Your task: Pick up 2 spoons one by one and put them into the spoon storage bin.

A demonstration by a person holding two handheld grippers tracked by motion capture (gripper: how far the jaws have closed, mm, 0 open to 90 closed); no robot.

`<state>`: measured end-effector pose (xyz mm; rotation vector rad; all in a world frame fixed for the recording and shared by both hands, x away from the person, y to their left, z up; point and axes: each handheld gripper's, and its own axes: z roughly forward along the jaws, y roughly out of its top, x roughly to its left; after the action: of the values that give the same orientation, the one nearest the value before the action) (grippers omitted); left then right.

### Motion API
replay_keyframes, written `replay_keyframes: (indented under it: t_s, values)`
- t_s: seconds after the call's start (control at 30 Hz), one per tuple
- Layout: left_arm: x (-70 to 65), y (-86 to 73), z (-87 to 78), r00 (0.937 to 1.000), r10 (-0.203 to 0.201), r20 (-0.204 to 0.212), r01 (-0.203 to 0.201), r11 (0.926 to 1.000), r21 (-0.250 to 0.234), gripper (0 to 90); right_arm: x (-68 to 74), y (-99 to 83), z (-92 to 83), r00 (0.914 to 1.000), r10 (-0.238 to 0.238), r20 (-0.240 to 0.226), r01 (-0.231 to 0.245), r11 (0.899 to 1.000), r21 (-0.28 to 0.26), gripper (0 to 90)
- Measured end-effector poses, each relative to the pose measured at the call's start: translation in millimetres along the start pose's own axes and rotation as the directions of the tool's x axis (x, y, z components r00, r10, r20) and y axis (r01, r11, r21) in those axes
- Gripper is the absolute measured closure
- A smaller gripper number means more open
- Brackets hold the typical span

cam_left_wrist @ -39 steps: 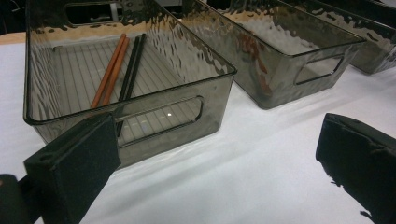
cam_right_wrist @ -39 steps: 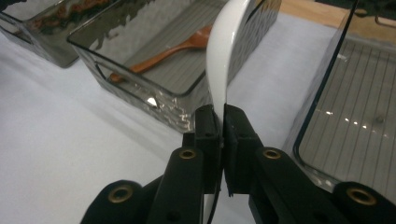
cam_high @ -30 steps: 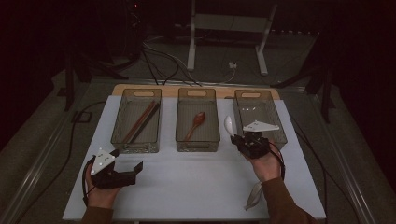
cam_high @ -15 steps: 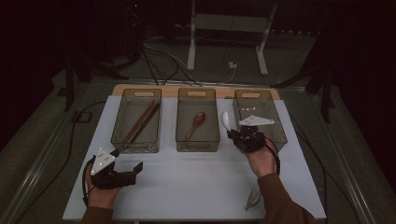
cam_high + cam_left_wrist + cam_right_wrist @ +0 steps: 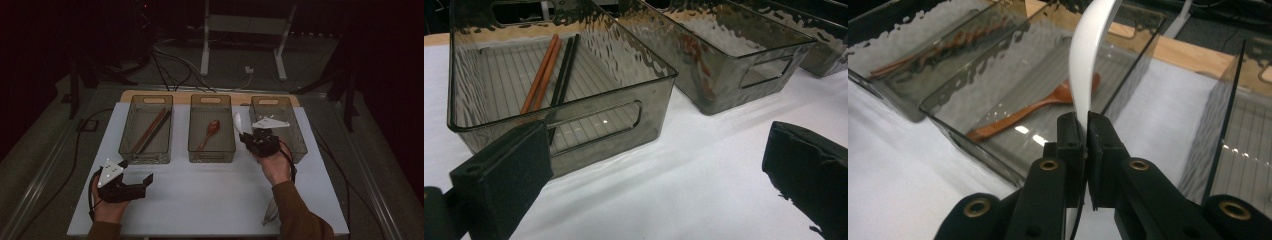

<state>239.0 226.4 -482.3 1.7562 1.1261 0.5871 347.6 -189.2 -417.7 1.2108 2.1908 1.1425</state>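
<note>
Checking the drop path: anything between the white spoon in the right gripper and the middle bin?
Nothing visible blocks it. The right gripper is shut on the white spoon, held up near the right wall of the middle bin. The bin is open-topped and holds one wooden spoon, with bare floor around it.

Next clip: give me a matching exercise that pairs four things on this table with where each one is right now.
Things:
1. white spoon
2. brown wooden spoon
3. chopsticks
4. left tool

Places or states:
A. lying in the left bin
B. open, over the white mat, holding nothing
C. clamped in the right tool
D. lying in the middle bin

Pairs: 1-C, 2-D, 3-A, 4-B
</note>
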Motion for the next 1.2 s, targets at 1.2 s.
replay_keyframes:
  t_s: [1.2]
  values:
    - [0.7,-0.5,-0.6,1.0000,0.003,0.001,-0.003,1.0000,0.002,0.7,5.5,15.6,44.7,0.9999,0.015,0.001,-0.015,1.000,0.014,85.9]
